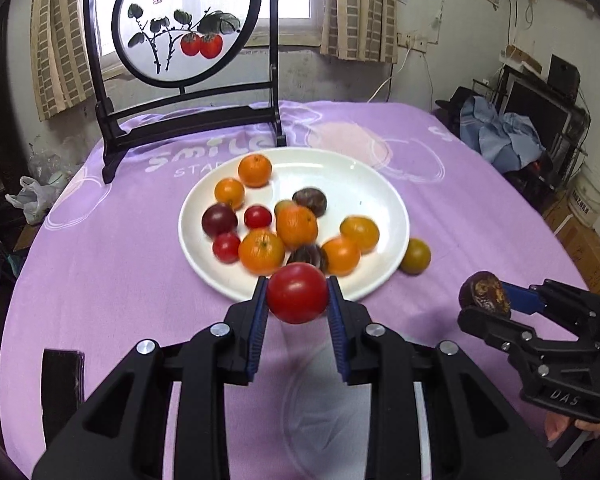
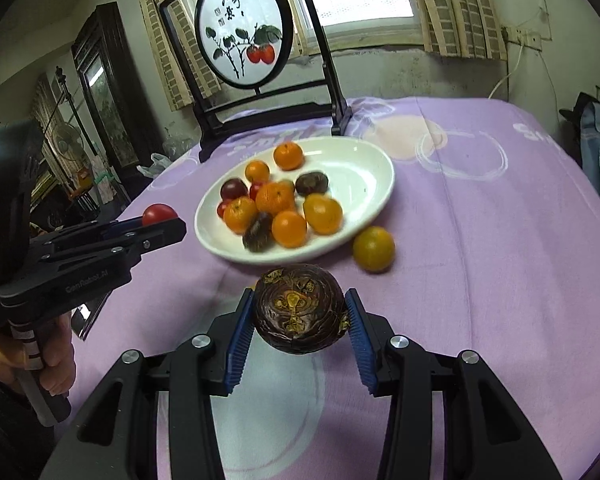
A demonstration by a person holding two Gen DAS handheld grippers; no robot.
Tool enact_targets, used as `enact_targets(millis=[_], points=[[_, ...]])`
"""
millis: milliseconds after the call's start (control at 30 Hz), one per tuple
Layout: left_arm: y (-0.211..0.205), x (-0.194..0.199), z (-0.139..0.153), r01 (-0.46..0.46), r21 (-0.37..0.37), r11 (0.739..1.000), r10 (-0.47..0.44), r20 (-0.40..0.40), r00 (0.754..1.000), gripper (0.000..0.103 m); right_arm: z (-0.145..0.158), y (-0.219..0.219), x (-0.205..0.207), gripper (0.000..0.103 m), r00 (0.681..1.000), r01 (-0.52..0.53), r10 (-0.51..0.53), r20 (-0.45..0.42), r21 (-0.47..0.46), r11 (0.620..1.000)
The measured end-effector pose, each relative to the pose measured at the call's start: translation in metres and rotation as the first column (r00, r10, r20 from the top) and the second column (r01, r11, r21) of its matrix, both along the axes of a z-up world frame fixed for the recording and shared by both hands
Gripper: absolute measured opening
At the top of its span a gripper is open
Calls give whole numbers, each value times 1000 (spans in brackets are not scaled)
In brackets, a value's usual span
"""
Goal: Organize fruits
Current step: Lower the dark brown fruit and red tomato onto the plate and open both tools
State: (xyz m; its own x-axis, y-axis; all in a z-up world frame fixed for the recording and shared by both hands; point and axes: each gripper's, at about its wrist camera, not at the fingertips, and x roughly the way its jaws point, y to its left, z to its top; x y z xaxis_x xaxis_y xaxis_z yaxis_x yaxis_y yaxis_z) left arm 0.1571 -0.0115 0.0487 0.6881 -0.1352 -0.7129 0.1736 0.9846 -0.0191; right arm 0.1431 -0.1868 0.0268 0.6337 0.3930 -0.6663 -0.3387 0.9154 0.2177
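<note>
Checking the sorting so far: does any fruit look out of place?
Yes: one yellow-green citrus lies on the purple cloth beside the white plate, not in it. The dark fruit shows blotchy yellow patches.

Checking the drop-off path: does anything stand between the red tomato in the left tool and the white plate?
Nothing visible does. The left tool holds the red tomato just short of the white plate's near rim. Only bare purple cloth lies between, though fruit already crowds the plate's near side.
</note>
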Motion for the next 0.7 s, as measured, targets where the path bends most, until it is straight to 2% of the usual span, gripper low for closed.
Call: enact_targets(millis=[100, 200, 367, 633, 667, 700], points=[[3, 23, 3, -21, -26, 999, 21, -5, 1000, 28, 9, 10, 18, 46, 999, -9, 10, 38, -39, 999], [6, 49, -3, -63, -21, 998, 62, -23, 998, 28, 11, 24, 40, 46, 998, -26, 30, 57, -75, 997], [14, 86, -18, -101, -3, 995, 100, -67, 993, 28, 0, 46, 72, 46, 998, -40, 46, 40, -127, 991], [24, 125, -41, -142, -16, 990, 139, -116, 984, 29, -20, 69, 112, 46, 998, -52, 56, 12, -180, 982], [25, 129, -44, -149, -18, 989, 146, -120, 982, 30, -22, 71, 116, 48, 999, -49, 52, 13, -187, 981], [25, 133, -45, -162, -18, 987, 158, -127, 979, 42, -24, 73, 120, 51, 999, -45, 50, 16, -203, 978]])
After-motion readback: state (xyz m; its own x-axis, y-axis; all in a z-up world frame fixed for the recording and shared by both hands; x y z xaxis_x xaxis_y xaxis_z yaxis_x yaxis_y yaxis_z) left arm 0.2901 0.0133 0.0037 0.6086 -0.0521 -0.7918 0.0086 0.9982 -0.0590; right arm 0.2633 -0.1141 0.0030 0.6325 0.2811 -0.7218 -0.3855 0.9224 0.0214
